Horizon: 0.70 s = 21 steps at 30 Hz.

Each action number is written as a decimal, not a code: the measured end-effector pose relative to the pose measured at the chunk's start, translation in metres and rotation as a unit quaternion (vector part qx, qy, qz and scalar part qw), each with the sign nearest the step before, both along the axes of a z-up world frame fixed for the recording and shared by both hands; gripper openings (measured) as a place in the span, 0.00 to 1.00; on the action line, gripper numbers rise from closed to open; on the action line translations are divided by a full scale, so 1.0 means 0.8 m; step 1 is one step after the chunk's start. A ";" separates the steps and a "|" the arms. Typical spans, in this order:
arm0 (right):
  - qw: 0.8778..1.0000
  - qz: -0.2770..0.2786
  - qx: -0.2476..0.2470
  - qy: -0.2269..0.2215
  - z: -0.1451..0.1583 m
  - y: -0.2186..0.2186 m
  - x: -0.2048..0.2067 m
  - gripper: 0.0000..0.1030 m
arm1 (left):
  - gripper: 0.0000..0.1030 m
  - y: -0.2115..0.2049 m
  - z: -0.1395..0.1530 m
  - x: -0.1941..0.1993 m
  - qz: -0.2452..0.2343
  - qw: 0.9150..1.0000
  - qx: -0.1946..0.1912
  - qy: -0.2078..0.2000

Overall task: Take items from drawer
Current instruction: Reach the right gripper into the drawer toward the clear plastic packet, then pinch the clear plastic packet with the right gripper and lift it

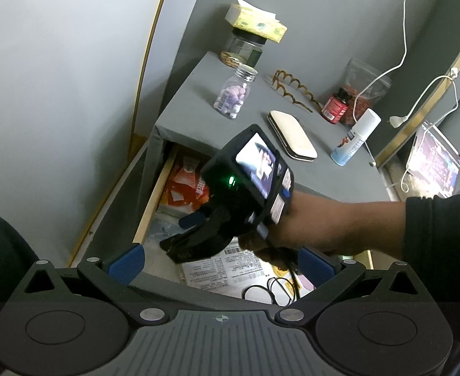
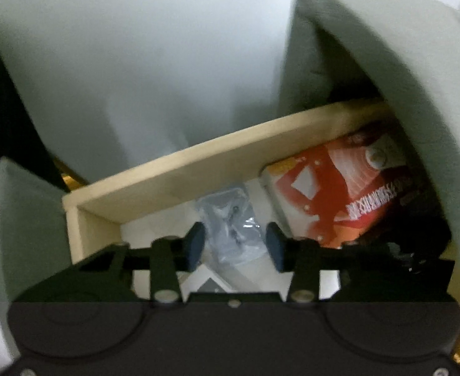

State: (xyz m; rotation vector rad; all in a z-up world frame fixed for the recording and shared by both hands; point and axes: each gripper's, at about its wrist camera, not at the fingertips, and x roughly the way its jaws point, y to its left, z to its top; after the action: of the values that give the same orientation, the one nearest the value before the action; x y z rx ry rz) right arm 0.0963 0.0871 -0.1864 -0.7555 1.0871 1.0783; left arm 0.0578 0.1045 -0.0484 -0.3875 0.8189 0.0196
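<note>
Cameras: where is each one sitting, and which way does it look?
Left wrist: sits on the left gripper, looks across the open drawer to the nightstand top; shows the right gripper and right hand.
Right wrist: sits on the right gripper, looks down at a clear plastic bag.
Shared: drawer and orange packet.

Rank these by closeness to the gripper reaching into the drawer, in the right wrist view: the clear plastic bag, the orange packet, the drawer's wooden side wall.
From the right gripper:
1. Clear plastic bag, lying between the fingertips.
2. Orange packet, just to the right, partly under the cabinet top.
3. Wooden side wall, beyond both, along the drawer's far edge.
</note>
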 end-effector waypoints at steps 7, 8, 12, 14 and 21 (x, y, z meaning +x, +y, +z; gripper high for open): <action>1.000 -0.022 0.008 0.004 0.015 -0.006 0.019 0.36 | 1.00 0.000 0.000 0.000 0.001 1.000 0.001 -0.002; 1.000 -0.021 0.011 0.002 0.020 -0.006 0.020 0.36 | 1.00 0.000 0.000 0.000 0.001 1.000 0.001 -0.002; 0.999 -0.021 0.037 -0.012 0.056 -0.019 0.018 0.36 | 1.00 0.005 -0.001 0.001 0.007 1.000 -0.002 -0.001; 0.998 -0.029 0.047 -0.016 0.070 -0.032 0.018 0.36 | 1.00 0.006 -0.002 0.001 0.009 1.000 -0.005 0.000; 0.992 -0.087 0.077 -0.048 0.117 -0.115 -0.015 0.36 | 1.00 -0.004 -0.001 0.001 0.001 1.000 0.010 -0.003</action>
State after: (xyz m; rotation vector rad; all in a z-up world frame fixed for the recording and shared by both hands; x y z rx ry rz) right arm 0.0845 -0.0049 -0.0928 -0.5723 0.9568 0.9557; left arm 0.0589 0.1016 -0.0496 -0.3692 0.8114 0.0289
